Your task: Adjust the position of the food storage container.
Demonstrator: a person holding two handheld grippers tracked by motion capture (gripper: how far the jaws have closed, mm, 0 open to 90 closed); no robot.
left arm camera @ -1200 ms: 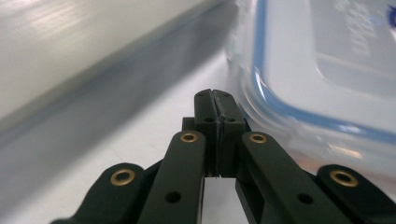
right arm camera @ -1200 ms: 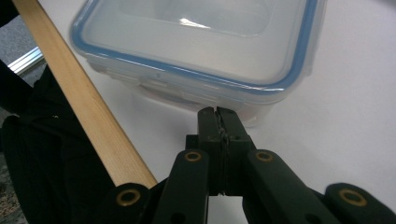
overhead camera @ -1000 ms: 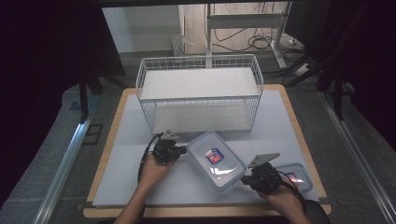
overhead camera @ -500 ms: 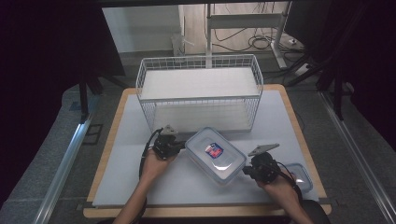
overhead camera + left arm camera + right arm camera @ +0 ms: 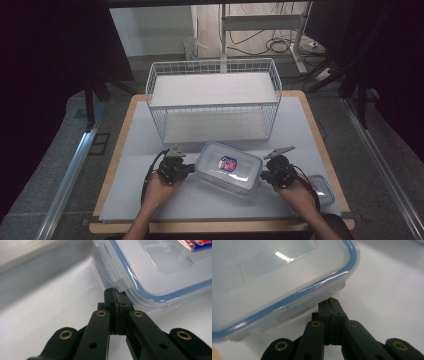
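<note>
A clear plastic food container [image 5: 229,168] with a blue-sealed snap lid lies on the bench [image 5: 150,150], near its front edge and just in front of the white wire basket [image 5: 214,100], turned a little askew so that its long side runs from upper left to lower right in the high view. A small red-and-blue label [image 5: 228,163] sits on the lid. The left gripper [image 5: 186,169] is at the container's left end and the right gripper [image 5: 264,176] at its right end, each held in one of the person's hands, whose forearms come in from the bottom of the high view. In the left gripper view the two black jaws are pressed together with no gap between them, and their tips [image 5: 115,293] meet the lower edge of the clear locking flap [image 5: 113,270] on the container's side; whether they pinch the flap's lip or only touch it is hard to tell. In the right gripper view the jaws are likewise closed flat against each other, the tips [image 5: 330,302] tucked just under the container's rim [image 5: 312,287] below the blue seal (the contact itself is in shadow, so I cannot tell whether anything is caught between them). A second, smaller container [image 5: 320,189] with a blue-edged lid lies on the bench just to the right of the person's right hand [image 5: 296,191], near the front right corner.
</note>
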